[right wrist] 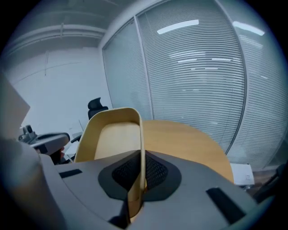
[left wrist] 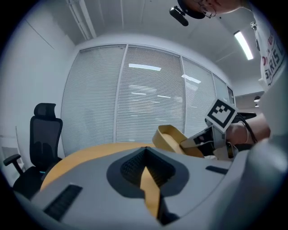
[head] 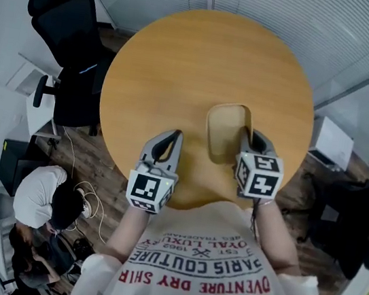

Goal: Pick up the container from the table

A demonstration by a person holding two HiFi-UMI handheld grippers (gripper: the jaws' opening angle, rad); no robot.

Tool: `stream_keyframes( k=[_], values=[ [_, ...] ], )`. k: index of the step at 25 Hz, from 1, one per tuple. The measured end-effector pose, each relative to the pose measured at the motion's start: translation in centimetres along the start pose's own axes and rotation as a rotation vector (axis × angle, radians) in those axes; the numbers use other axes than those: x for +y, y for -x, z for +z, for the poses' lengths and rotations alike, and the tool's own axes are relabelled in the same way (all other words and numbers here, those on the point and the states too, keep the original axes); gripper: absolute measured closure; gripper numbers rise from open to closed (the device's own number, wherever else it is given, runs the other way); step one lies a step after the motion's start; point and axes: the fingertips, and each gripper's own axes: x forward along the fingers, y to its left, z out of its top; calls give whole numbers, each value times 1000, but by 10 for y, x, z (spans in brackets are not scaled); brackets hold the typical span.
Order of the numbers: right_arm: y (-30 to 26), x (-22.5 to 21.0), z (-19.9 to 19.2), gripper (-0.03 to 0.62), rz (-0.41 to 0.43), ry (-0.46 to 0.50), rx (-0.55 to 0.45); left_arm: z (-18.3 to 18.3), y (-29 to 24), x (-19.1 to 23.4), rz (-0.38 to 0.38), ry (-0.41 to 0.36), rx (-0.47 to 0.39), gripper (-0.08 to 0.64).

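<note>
container: container [head: 222,132] sits above the near-right part of the round surface [head: 182,67]. The left gripper view shows it tilted, far end raised. We can't tell if the near end is clear of the wood.
right jaws: right gripper [head: 248,138] is clamped on the container's thin right wall, one jaw inside and one outside.
left jaws: left gripper [head: 174,138] is closed tip to tip on nothing, just left of the container.
risk 1: we're gripping one wall only, off-centre, so we expect the container to swing or slip out if we move fast.
risk 2: the wall looks thin, so a hard squeeze could flex it.
risk 3: the low end could catch the surface edge.
writing: shirt [head: 199,276] print is upside down. We read "PARIS COUTURE"; the rest is partial.
markers: cubes [head: 259,175] carry square patterns with no text.
container label: none seen.
</note>
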Motion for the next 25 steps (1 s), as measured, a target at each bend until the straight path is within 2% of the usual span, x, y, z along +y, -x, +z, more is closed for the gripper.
stream_keyframes(
  k=[4,7,11,14,25],
  values=[
    [23,2,43,589,25,-23,-152,28,-2,4,5,-21,-58,560],
    [41,9,63,589,99,-11,-232,54,-2,3,16,-10,-118,560],
    [63,17,77,589,139,31,-305,59,0,2,24,-19,-124,560],
    [70,22,81,589,145,61,-332,60,3,2,32,-13,-126,560],
    [80,25,85,590,121,45,-372,68,13,6,48,-30,-130,560]
  ],
)
